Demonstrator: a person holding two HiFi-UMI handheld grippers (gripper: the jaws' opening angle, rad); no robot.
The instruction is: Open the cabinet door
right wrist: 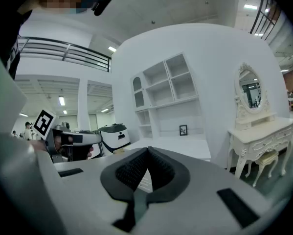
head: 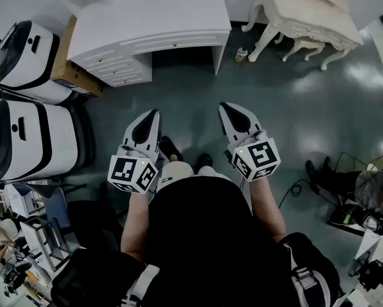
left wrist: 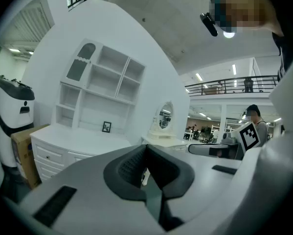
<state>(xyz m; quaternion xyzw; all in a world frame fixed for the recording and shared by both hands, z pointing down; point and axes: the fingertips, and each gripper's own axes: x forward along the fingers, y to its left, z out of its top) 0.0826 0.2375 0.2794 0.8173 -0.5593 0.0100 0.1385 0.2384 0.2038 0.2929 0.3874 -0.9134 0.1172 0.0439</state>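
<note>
Two tongs are being held side by side over the grey floor (head: 274, 88), both pointing toward the white desk (head: 146, 24) and standing well apart from it. The left tongs (head: 153, 115) are sitting fully closed with nothing between the pads. The right tongs (head: 226, 107) are likewise sitting closed and empty. The arched cabinet door (left wrist: 77, 66) is showing in the upper left compartment of the shelf unit (left wrist: 100, 89) on the desk, untouched. A cream dressing table (head: 306, 11) is standing to the desk's right and a cardboard box (head: 73, 72) is lying against its left.
</note>
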